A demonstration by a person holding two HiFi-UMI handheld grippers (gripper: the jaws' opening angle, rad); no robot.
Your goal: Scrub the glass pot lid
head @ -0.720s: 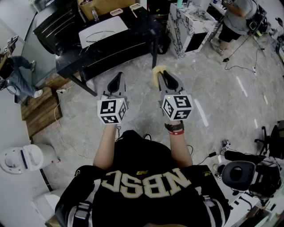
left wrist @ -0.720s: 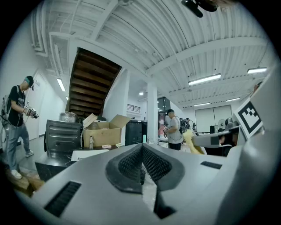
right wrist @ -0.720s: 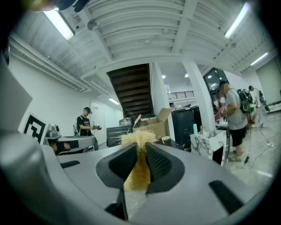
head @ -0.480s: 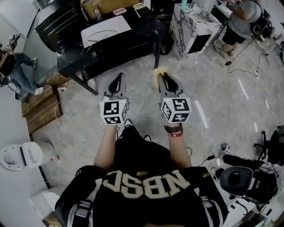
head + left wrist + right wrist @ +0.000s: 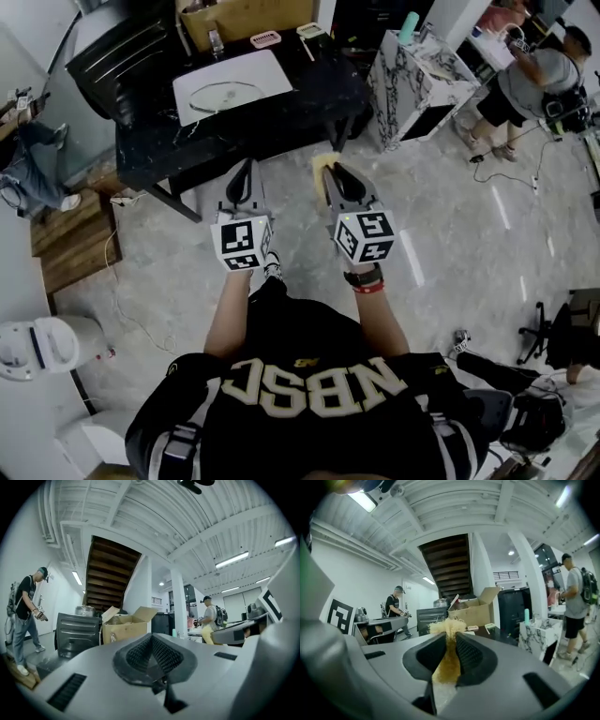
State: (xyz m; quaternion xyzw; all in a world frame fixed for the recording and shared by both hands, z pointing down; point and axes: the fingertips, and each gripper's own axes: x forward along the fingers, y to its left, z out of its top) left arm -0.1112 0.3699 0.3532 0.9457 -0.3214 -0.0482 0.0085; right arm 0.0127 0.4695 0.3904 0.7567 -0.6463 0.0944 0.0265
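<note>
Closer now stands the black table (image 5: 309, 80) bearing the glass pot lid (image 5: 223, 92) far ahead in the head view, while the left gripper view shows the left gripper (image 5: 151, 652) closed and empty, and the right gripper view shows the right gripper (image 5: 450, 644) pinching a yellow scrubber (image 5: 447, 626), ready for scrubbing.

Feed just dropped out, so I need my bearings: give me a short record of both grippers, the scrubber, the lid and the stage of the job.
left gripper: shut, nothing between the jaws
right gripper: shut on the scrubber, whose yellowish tuft sticks out past the tips
lid: flat on the white mat on the black table
contact: none; both grippers are short of the table, over the floor
stage: approach, scrubbing not begun
</note>
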